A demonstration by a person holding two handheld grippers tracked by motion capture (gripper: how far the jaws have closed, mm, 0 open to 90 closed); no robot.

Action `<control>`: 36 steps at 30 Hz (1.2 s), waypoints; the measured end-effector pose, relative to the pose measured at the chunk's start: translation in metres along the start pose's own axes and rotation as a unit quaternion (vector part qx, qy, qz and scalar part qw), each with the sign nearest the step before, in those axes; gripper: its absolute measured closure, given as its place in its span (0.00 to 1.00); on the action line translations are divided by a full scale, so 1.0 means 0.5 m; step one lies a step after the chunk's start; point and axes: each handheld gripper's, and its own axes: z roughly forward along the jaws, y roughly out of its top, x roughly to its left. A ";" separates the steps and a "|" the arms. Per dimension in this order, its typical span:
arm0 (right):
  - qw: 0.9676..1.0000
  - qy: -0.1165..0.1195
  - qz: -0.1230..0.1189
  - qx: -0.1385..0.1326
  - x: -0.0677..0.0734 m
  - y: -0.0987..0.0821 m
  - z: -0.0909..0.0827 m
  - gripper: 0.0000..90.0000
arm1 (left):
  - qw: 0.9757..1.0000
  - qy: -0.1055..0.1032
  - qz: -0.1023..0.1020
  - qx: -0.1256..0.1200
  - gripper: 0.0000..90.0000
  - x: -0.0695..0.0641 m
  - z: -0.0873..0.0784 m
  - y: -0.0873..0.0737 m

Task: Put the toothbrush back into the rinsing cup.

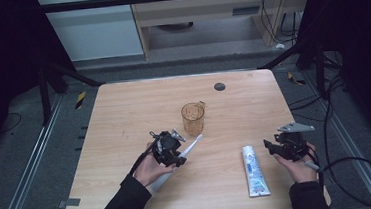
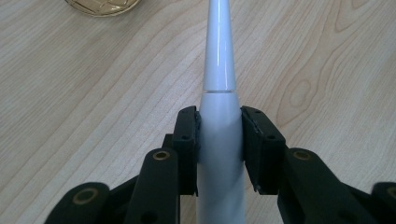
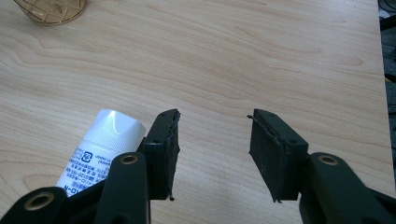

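Closest to the camera are the person's forearms coming in at the bottom edge. On the left, the left gripper point(image 1: 175, 158) is clamped on a white electric toothbrush point(image 1: 189, 148), both pads snug against its body, with the slim neck pointing toward the amber cup point(image 1: 193, 118) just beyond its tip. Moving right, a toothpaste tube point(image 1: 254, 170) lies flat on the wooden table point(image 1: 123, 109). Just past it, the right gripper point(image 1: 272, 148) hangs with jaws spread wide, nothing between them.
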 end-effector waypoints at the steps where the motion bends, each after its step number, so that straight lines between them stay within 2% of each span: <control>1: 1.000 0.000 0.001 0.000 0.000 0.000 0.000 0.58 | 1.000 0.000 -0.001 -0.001 0.75 0.000 -0.002 0.000; 10: 1.000 -0.001 -0.001 0.000 0.000 0.000 0.001 0.58 | 1.000 0.005 -0.011 -0.022 0.75 0.004 -0.019 -0.001; 19: 1.000 0.001 0.001 0.001 0.001 0.000 0.001 0.58 | 0.997 0.018 -0.024 -0.075 0.75 0.012 -0.059 -0.003; 27: 1.000 -0.001 0.001 0.002 0.001 0.000 0.002 0.58 | 0.992 0.033 -0.039 -0.116 0.75 0.022 -0.090 -0.008; 36: 1.000 -0.006 0.003 -0.004 -0.001 -0.002 0.004 0.56 | 0.983 0.060 -0.061 -0.160 0.75 0.032 -0.111 -0.015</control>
